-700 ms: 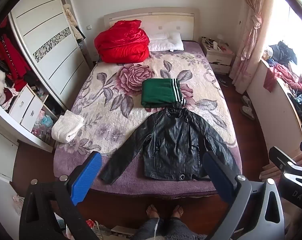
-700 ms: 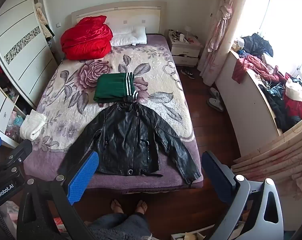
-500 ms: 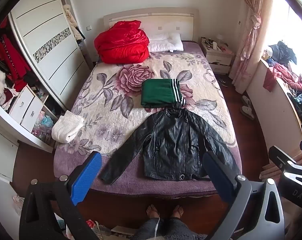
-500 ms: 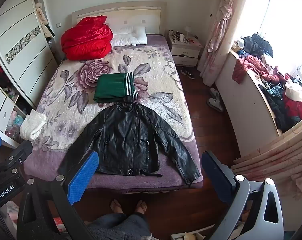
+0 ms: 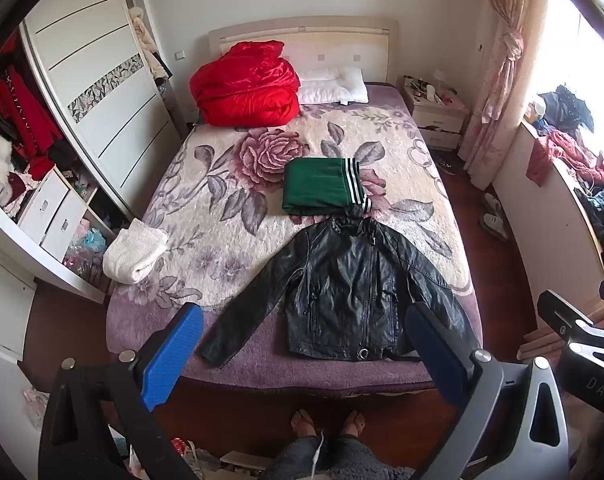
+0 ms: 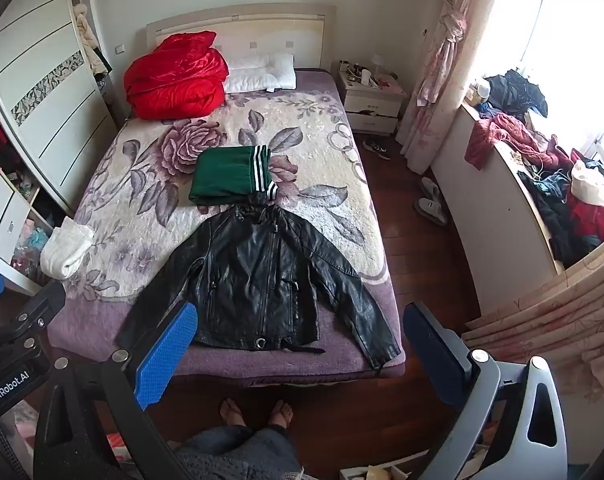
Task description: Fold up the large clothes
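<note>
A black leather jacket (image 5: 349, 296) lies flat and front-up on the foot end of the bed (image 5: 262, 344), at about 6 o'clock on the floral blanket, zipped, with both sleeves spread out and down toward the mattress edge. Its collar points to 12 o'clock and touches the near edge of a folded green garment (image 5: 321, 192) with white stripes, which sits near the blanket's middle. At 9 o'clock, by the bed's side edge, rests a folded white towel (image 5: 136, 250). A bunched red quilt (image 5: 246, 84) sits at about 11 o'clock near the headboard, with a white pillow (image 5: 333, 86) just beside it at 12 o'clock.

The left gripper (image 5: 302, 350) hangs above the floor in front of the bed's foot, angled down toward the jacket. Its jaws stand wide apart and hold nothing; its blue pads (image 5: 170, 356) frame the jacket's hem in the view without touching it. The right gripper (image 6: 298, 354) is likewise spread wide and empty, well apart from the cloth, its pads (image 6: 164, 354) either side of the jacket's lower edge in its own view.

The person's 2 bare feet (image 6: 256, 410) stand on the dark wooden floor at 6 o'clock, just short of the bed. A nightstand (image 6: 371, 98) is at 1 o'clock beside the headboard, and a heap of clothes (image 6: 541, 168) covers the ledge under the window at 3 o'clock.
</note>
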{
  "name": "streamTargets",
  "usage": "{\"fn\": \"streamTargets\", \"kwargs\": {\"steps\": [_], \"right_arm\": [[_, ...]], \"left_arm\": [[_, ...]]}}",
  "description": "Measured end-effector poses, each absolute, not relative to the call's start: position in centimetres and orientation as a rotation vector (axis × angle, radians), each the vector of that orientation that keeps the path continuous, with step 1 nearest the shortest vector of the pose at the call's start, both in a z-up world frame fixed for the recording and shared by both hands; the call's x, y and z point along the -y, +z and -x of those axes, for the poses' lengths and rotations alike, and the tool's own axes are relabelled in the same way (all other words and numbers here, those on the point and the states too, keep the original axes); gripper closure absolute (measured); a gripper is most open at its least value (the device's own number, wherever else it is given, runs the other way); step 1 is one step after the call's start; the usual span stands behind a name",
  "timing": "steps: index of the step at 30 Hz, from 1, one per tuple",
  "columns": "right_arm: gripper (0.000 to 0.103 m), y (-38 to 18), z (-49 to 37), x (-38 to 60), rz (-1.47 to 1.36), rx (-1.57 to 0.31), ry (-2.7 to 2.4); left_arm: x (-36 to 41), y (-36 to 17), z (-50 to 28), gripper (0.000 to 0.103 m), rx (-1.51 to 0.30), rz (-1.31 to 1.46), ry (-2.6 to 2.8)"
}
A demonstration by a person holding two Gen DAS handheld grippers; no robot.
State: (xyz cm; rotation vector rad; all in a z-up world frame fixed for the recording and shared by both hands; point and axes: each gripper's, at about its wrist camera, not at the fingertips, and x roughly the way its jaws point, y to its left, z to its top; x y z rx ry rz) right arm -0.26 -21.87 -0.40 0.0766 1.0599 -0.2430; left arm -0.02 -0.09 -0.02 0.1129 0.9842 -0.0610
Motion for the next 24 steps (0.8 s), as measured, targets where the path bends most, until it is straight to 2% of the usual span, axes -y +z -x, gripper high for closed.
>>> {"fn": "streamTargets", "kwargs": {"steps": [24], "right_arm": [[0.000,0.7,-0.4,21.4,-0.065,-1.053,-0.245]], "left_arm": [[0.4,0.6,0.5,0.000,-0.982,-0.103,-0.065]]}}
